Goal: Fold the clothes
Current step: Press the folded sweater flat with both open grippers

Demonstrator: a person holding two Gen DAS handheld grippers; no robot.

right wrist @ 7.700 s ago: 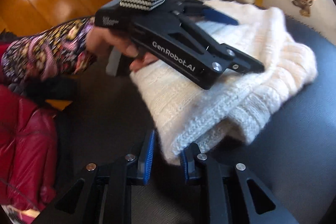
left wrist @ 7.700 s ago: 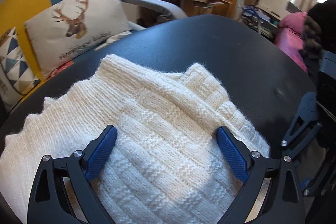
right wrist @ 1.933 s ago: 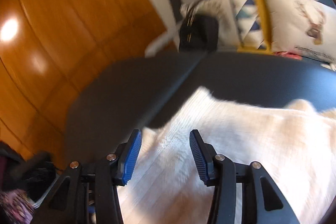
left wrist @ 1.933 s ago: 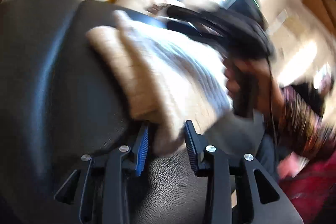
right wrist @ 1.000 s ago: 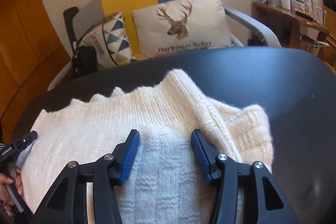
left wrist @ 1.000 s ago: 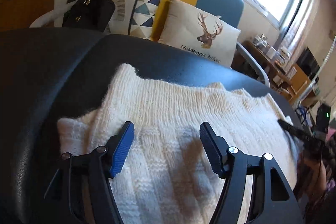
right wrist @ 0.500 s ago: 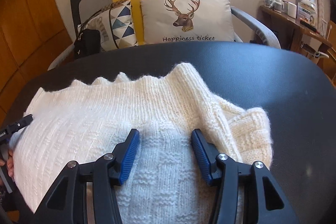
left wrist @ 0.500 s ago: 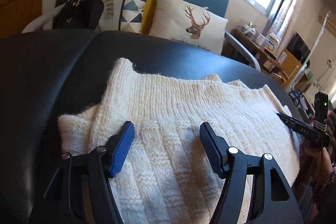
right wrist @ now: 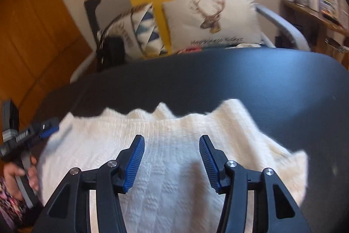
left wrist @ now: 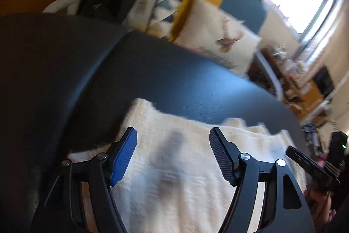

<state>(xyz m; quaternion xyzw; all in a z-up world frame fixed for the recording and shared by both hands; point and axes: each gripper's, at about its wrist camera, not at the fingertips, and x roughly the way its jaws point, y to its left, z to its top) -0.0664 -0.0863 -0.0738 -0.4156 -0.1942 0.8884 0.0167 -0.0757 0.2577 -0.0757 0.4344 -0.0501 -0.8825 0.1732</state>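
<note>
- Item: cream-white chunky knitted sweater (right wrist: 174, 167), lying in layers on my dark, leather-look padded counter (right wrist: 207, 84). It sits at the near side of the surface, under both tools. A doubled edge shows at its right side in the right wrist view.
- Left tongs (left wrist: 173, 156): spread wide, blue pads well apart, nothing between them; they hang over the knit near its left end.
- Right tongs (right wrist: 171, 158): likewise wide apart and holding nothing, poised over the middle of the knit.
- Handling, as I judge it: soft, limp and bulky, light for its size, not fragile. The fuzzy ribbing should grip the ridged pads well, but loose layers may slide over one another and the yarn may snag.
- Where to take hold: at a thick edge or corner, pinching all layers together, one tool to each end.
- Stage: the bundle fits either a fold nearly finished or one with a further fold due; I cannot tell which.
- Background: deer-print cushion (right wrist: 211, 19) on a sofa behind.
</note>
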